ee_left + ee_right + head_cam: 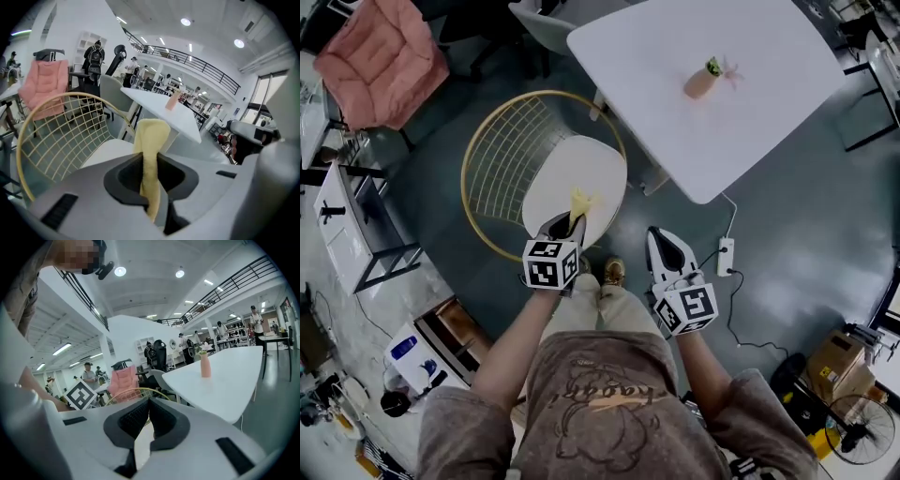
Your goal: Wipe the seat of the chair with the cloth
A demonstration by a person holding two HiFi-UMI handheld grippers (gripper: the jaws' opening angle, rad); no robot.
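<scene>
The chair has a gold wire back (502, 155) and a round white seat (581, 169); it stands just in front of my feet. My left gripper (569, 221) is over the seat's near edge, shut on a yellow cloth (580, 201) that sticks out beyond its tips. In the left gripper view the cloth (151, 140) rises upright from between the jaws of that gripper (149, 161), with the seat (110, 150) and wire back (61, 126) behind. My right gripper (659, 236) hangs to the right of the seat, off the chair. Its jaws (148, 404) are shut, with nothing between them.
A white table (769, 112) with a pink vase (703, 82) stands close behind the chair on the right. A pink padded chair (384, 61) is at far left. A power strip (725, 256) and cable lie on the floor to the right. Boxes (834, 361) and a fan (861, 427) sit at lower right.
</scene>
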